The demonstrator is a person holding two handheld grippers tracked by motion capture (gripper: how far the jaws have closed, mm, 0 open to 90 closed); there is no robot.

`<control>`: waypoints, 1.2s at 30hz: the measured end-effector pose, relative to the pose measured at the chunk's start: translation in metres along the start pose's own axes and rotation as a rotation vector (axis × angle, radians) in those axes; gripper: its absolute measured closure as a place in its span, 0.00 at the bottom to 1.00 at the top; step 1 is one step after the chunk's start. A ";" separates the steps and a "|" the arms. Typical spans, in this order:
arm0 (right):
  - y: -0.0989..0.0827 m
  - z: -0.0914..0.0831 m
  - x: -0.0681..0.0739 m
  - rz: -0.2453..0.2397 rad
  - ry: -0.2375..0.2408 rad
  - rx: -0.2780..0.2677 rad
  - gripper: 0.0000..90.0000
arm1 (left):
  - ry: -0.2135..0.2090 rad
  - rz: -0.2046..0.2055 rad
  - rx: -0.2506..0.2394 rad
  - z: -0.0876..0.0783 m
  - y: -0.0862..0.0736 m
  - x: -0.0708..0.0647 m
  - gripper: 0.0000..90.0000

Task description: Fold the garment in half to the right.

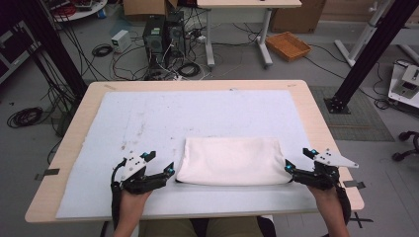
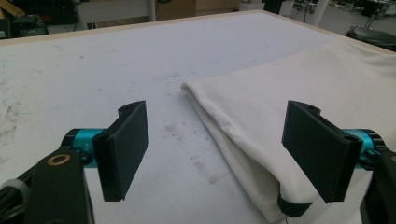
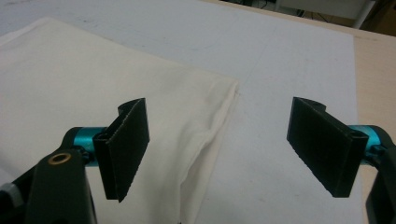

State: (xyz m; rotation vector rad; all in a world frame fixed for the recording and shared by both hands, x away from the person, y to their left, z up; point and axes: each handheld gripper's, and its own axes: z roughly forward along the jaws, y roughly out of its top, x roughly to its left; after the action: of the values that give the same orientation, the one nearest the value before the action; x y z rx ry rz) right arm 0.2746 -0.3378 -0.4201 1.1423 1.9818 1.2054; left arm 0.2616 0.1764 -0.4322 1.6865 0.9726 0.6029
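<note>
Your left gripper [image 1: 160, 164], right gripper [image 1: 299, 159]: jaws apart, flanking folded cloth [image 1: 231, 160] on counter [image 1: 69, 143]. Left gripper view reveals dark trim [image 2: 293, 208] under cloth corner; high view, orange basket [image 1: 288, 45] on floor.

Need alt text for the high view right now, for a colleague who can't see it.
A folded white cloth lies near the front edge of a pale blue mat on a wooden table. The left gripper and the right gripper, both open, flank its short ends, gripping nothing.
</note>
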 end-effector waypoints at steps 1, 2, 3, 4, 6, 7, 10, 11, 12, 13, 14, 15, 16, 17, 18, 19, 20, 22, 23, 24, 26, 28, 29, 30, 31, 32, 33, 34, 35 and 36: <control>0.000 -0.001 -0.001 0.002 -0.001 -0.002 0.23 | -0.003 -0.008 0.003 0.001 0.000 0.000 0.26; 0.000 -0.001 -0.001 0.002 -0.003 -0.005 0.23 | -0.004 -0.016 0.012 0.003 0.000 0.000 0.26; 0.000 -0.001 -0.001 0.008 -0.003 -0.005 0.23 | -0.006 -0.024 0.023 0.006 -0.001 -0.001 0.26; -0.001 -0.001 -0.001 0.009 -0.006 -0.003 0.23 | -0.007 -0.029 0.038 0.008 -0.001 -0.002 0.26; -0.001 -0.001 -0.001 0.013 -0.010 0.000 0.23 | -0.020 -0.025 0.075 0.013 -0.001 -0.003 0.26; -0.002 -0.001 0.000 0.013 -0.009 0.001 0.23 | -0.025 -0.021 0.093 0.016 -0.002 -0.004 0.26; -0.003 -0.003 0.000 0.005 -0.011 0.003 0.23 | -0.038 -0.021 0.130 0.020 -0.004 -0.008 0.26; -0.003 -0.003 0.000 0.006 -0.010 0.004 0.23 | -0.042 -0.026 0.139 0.021 -0.004 -0.009 0.26; -0.004 -0.004 0.001 0.009 -0.008 0.009 0.23 | -0.044 -0.032 0.148 0.022 -0.004 -0.009 0.26; -0.004 -0.003 0.001 0.001 -0.008 0.007 0.23 | -0.043 -0.036 0.156 0.024 -0.004 -0.010 0.26; -0.005 -0.004 0.001 -0.009 -0.005 0.009 0.23 | -0.039 -0.038 0.161 0.025 -0.004 -0.010 0.26; -0.005 -0.004 0.001 -0.013 -0.003 0.011 0.23 | -0.034 -0.037 0.169 0.027 -0.005 -0.011 0.26; -0.005 -0.004 0.002 -0.015 -0.001 0.015 0.23 | -0.031 -0.035 0.176 0.028 -0.005 -0.012 0.26; -0.005 -0.004 0.002 -0.019 0.004 0.013 0.23 | -0.035 -0.037 0.188 0.029 -0.005 -0.013 0.26; -0.006 -0.003 0.002 -0.017 0.006 0.014 0.23 | -0.044 -0.036 0.199 0.030 -0.006 -0.014 0.27; -0.006 -0.003 0.002 -0.015 0.009 0.016 0.23 | -0.057 -0.034 0.212 0.031 -0.006 -0.015 0.31; -0.006 -0.002 0.002 -0.015 0.011 0.019 0.23 | -0.060 -0.030 0.228 0.033 -0.006 -0.016 0.36; -0.006 0.000 0.002 -0.023 0.015 0.025 0.23 | -0.051 -0.016 0.277 0.035 -0.008 -0.018 0.41; -0.006 0.000 0.003 -0.022 0.016 0.027 0.23 | -0.057 -0.013 0.290 0.036 -0.009 -0.019 0.45; -0.006 0.001 0.003 -0.027 0.017 0.026 0.23 | -0.053 -0.004 0.295 0.036 -0.009 -0.020 0.48; -0.006 0.001 0.004 -0.027 0.020 0.026 0.23 | -0.049 0.012 0.318 0.036 -0.010 -0.022 0.51; -0.005 0.001 0.005 -0.025 0.022 0.028 0.23 | -0.043 0.044 0.330 0.035 -0.010 -0.026 0.54; -0.005 0.002 0.006 -0.026 0.024 0.028 0.23 | -0.040 0.056 0.334 0.034 -0.011 -0.028 0.56; -0.005 0.002 0.007 -0.027 0.026 0.032 0.23 | -0.045 0.068 0.335 0.034 -0.011 -0.030 0.59; -0.005 0.003 0.008 -0.031 0.028 0.029 0.23 | -0.063 0.074 0.340 0.033 -0.011 -0.030 0.65; -0.005 0.003 0.008 -0.031 0.028 0.029 0.23 | -0.063 0.074 0.340 0.033 -0.011 -0.030 0.71; -0.003 0.004 0.011 -0.039 0.036 0.027 0.23 | -0.076 0.068 0.334 0.034 -0.012 -0.031 0.77; -0.003 0.004 0.011 -0.039 0.036 0.027 0.23 | -0.090 0.066 0.335 0.034 -0.012 -0.030 0.77; -0.002 0.005 0.013 -0.042 0.040 0.028 0.23 | -0.093 0.066 0.336 0.034 -0.012 -0.030 0.80; 0.000 0.005 0.015 -0.051 0.044 0.026 0.23 | -0.095 0.065 0.338 0.034 -0.012 -0.030 0.82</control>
State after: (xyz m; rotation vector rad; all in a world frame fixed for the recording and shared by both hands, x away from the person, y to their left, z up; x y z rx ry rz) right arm 0.2713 -0.3230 -0.4231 1.0805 2.0523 1.1916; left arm 0.2685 0.1346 -0.4521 2.0329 0.9946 0.4108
